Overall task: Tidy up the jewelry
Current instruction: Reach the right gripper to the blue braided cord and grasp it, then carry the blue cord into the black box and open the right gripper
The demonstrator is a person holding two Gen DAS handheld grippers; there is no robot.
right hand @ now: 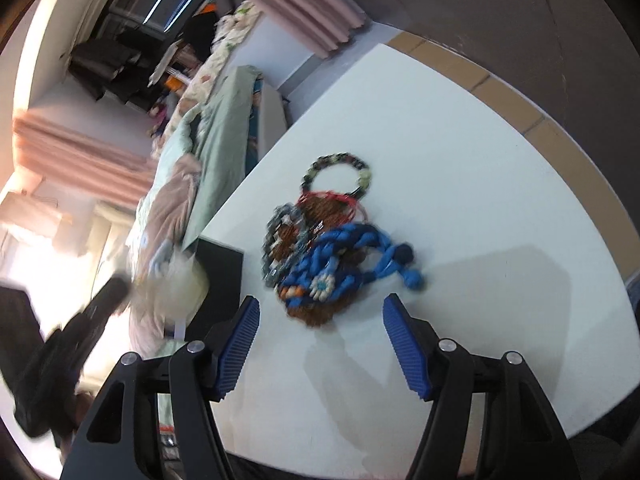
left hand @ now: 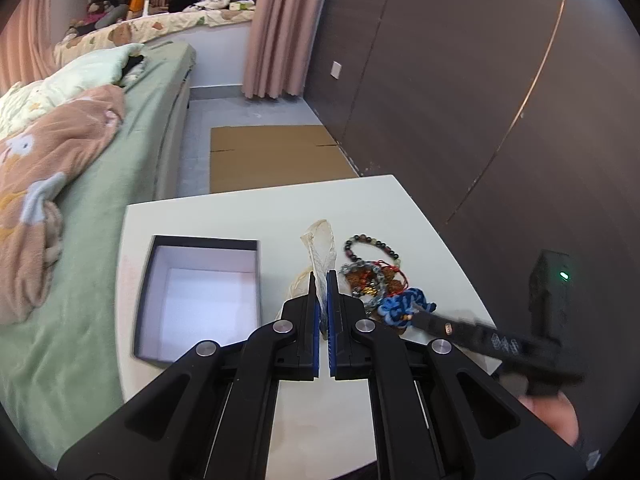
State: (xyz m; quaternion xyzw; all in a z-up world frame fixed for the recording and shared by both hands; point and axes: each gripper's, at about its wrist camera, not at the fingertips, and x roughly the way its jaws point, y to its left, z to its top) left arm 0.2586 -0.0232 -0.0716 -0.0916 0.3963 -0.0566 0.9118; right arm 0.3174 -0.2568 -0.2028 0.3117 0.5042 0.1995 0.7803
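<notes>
Bag pinched, jewelry pile waiting

Low centre of the left view, the left gripper [left hand: 320, 280] pinches a clear plastic bag [left hand: 320, 246]; the right gripper [right hand: 320, 316] hangs wide apart before the jewelry pile [right hand: 320, 248] at mid-frame, blue braided cord [right hand: 348, 256] nearest, beaded bracelet [right hand: 338, 174] farther. The open box [left hand: 200, 300], left of the bag, looks empty; next likely calls for carrying the bag over it.

A white table [left hand: 400, 208] stood in a bedroom, beside a bed with a green sheet [left hand: 132, 160]. A rumpled pink blanket with a floral print [left hand: 52, 152] lay on the bed. Flattened brown cardboard [left hand: 272, 156] covered the grey floor beyond the table. Pink curtains [left hand: 284, 28] hung next to a dark brown panelled wall [left hand: 460, 72] bearing a white wall switch [left hand: 337, 69].
</notes>
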